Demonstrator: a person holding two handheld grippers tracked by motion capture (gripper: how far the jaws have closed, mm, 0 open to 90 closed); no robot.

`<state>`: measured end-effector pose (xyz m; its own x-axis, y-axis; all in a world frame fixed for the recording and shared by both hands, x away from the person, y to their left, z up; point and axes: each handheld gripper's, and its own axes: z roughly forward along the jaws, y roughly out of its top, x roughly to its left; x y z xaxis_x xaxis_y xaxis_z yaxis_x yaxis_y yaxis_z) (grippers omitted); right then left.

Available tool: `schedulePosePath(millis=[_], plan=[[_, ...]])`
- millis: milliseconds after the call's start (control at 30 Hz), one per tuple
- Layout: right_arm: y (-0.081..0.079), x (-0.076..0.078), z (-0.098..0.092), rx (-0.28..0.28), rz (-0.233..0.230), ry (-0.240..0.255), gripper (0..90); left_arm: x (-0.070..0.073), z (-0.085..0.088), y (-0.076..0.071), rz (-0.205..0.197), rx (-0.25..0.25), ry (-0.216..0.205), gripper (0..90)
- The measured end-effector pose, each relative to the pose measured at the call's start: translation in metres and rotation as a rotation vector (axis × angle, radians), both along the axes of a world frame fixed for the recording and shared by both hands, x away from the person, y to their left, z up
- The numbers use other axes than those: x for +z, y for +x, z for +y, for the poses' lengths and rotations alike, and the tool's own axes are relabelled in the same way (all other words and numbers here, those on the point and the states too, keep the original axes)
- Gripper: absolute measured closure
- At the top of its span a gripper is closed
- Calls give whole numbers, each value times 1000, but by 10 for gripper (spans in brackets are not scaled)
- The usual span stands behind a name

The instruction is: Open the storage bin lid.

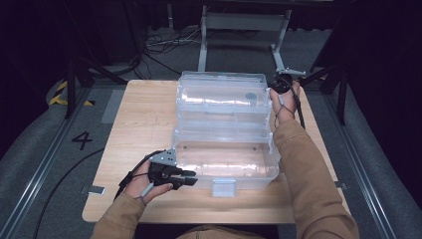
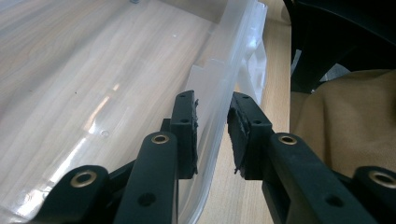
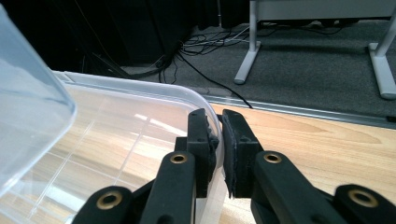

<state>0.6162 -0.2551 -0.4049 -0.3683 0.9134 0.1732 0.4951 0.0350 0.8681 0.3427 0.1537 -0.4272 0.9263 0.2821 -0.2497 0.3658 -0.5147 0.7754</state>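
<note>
On the worktop (image 1: 144,124), a pale wood-grain board with rounded corners: one clear plastic box (image 1: 224,159) with its hinged lid (image 1: 221,94) thrown open toward the far edge. Box occupies the right half of the worktop; the left half is bare wood. A clear latch tab (image 1: 223,187) hangs at the middle of the box's near wall.

Room: dark grey carpet (image 1: 40,144) around the worktop, a "4" marked on it at left, yellow-and-black tape (image 1: 62,92) farther back. Metal rails run along both sides. Beyond the far edge, a grey metal stand (image 1: 244,35) and a tangle of black cables (image 1: 164,45) against a black backdrop.

Left gripper (image 1: 188,178): at the box's near left corner, held by a hand in a tan sleeve. In the left gripper view its jaws straddle the box's near wall (image 2: 212,126), one inside, one outside; the inner pad lies against the plastic, a narrow gap shows at the outer one. Jaws apart, not clamped.

Right gripper (image 1: 276,84): at the far right corner of the open lid. In the right gripper view its jaws are drawn together on the lid's rounded rim (image 3: 205,105), pads pressing the thin plastic from both sides.
</note>
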Motion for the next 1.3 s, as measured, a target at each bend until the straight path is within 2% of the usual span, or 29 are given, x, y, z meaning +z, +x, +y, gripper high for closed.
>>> schedulePosePath(millis=[100,133,300,367,467,567,667,700,767,867,933,967,1033,1100,1167,1200,1233,1300], plan=[[-2,1,1,7,-21,-27,785,0,0,0,3,0,-2,728],[-3,4,1,7,-36,-33,705,0,0,0,12,3,0,725],[-15,18,-4,18,-77,-28,625,2,-1,2,32,7,5,721],[-20,23,-7,27,-93,-20,598,4,-1,3,54,19,4,696],[-29,33,-11,43,-116,-33,561,7,1,4,31,42,7,598],[-36,39,-15,56,-133,-29,542,10,3,4,23,49,-4,591],[-46,46,-20,76,-173,-30,503,16,6,4,9,61,-19,545],[-54,50,-24,116,-157,-68,478,17,7,5,4,66,-32,519],[-57,51,-26,123,-154,-68,477,22,10,5,-8,81,-43,501],[-80,54,-34,155,-174,-82,485,30,18,7,-35,113,-50,447],[-92,55,-38,164,-198,-70,484,35,24,9,-45,141,-54,437],[-92,55,-38,164,-198,-70,484,35,24,9,-45,141,-54,432],[-105,56,-43,187,-213,-61,482,38,29,12,-55,172,-60,421],[-118,57,-48,205,-230,-34,482,40,32,14,-61,192,-57,411],[-131,57,-51,218,-231,-19,484,41,35,17,-69,226,-35,378],[-144,58,-55,232,-242,-20,484,42,36,18,-73,234,-25,377],[-144,58,-55,232,-242,-20,484,42,37,19,-76,244,-21,377],[-156,58,-58,244,-256,-8,486,43,40,22,-91,267,-22,375]])
